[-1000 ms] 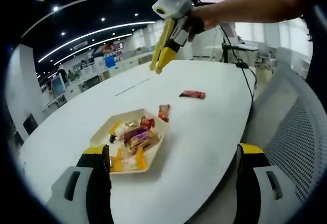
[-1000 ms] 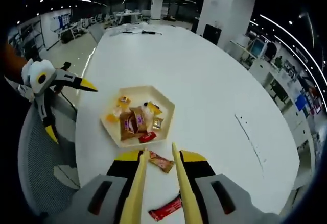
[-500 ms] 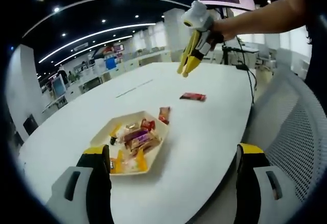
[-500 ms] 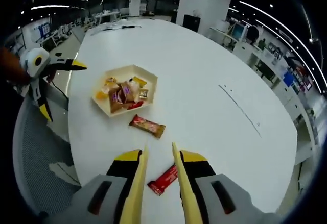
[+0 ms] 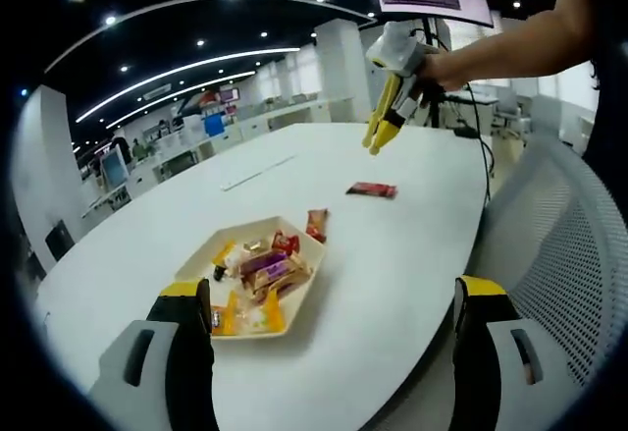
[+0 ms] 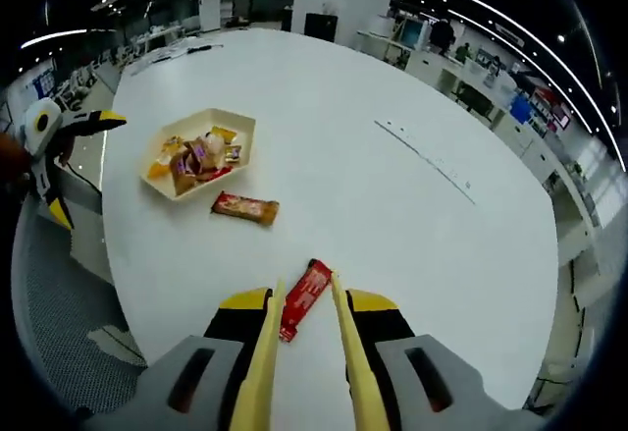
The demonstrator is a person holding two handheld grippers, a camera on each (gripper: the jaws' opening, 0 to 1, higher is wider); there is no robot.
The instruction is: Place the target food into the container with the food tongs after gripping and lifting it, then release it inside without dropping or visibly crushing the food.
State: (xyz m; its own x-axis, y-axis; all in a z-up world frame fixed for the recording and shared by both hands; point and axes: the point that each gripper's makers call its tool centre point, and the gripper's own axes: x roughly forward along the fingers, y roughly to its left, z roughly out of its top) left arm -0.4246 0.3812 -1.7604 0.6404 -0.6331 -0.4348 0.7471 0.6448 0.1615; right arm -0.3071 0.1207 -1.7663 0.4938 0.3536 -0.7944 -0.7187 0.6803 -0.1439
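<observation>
Change since earlier frame: right gripper (image 6: 306,298) has drawn back from the tray; red snack bar (image 6: 304,298) now sits between its tong tips, lower centre.
Food tongs (image 6: 265,352): yellow blades narrow, parallel, nothing held; tips straddle the red bar's near half.
Target food: red bar (image 5: 371,189) flat on white table (image 6: 392,215), apart from tray.
Container: hexagonal tray (image 6: 245,136), upper left, filled with wrapped snacks.
Brown bar (image 6: 245,208): just beside tray.
Left gripper (image 5: 334,303): jaws wide, empty, over tray (image 5: 304,289).

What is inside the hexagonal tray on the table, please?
The tray holds a pile of wrapped snacks in yellow, brown, purple and red wrappers. They overlap, so the tray's floor and any lower pieces are hidden. Two bars lie outside it on the table.
</observation>
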